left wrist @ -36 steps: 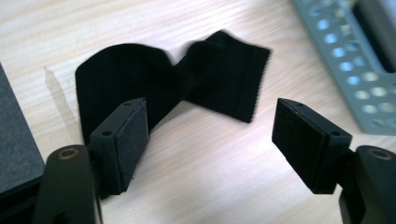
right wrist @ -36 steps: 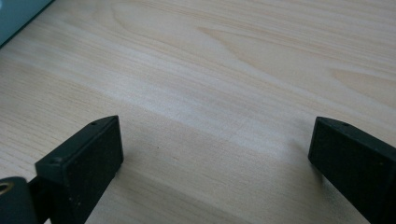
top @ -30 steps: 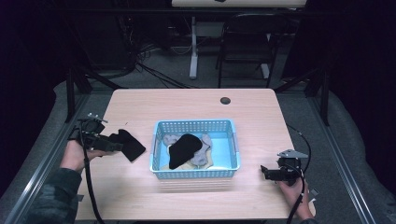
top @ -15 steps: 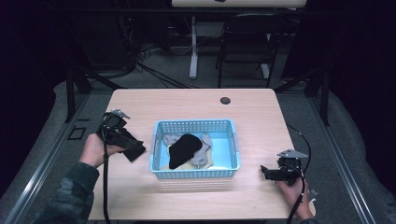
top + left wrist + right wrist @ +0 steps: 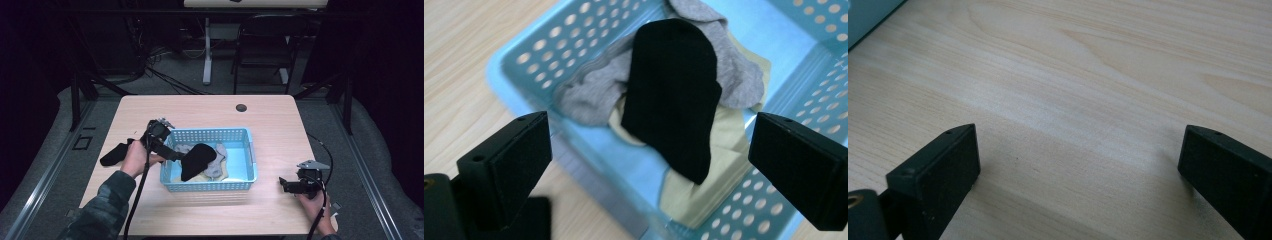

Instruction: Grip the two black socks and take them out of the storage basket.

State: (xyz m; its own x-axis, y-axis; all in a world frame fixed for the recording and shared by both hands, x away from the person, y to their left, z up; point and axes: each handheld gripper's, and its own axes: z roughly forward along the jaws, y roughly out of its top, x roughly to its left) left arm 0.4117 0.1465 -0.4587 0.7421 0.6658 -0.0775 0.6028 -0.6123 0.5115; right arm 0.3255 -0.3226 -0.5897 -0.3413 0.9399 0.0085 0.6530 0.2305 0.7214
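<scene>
Bare table (image 5: 270, 117) surrounds the blue basket (image 5: 250, 160), whose walls fence the piled socks (image 5: 674, 95); above stays open.

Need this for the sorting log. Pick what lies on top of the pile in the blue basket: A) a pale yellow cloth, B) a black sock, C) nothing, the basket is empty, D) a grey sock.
B: the black sock lies across the grey sock and the pale yellow cloth inside the blue basket.

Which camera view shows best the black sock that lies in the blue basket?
The left gripper view: the black sock lies close, between open jaws, on top of grey and pale yellow cloth. The high view shows it small inside the blue basket. The right gripper view looks at bare table.
</scene>
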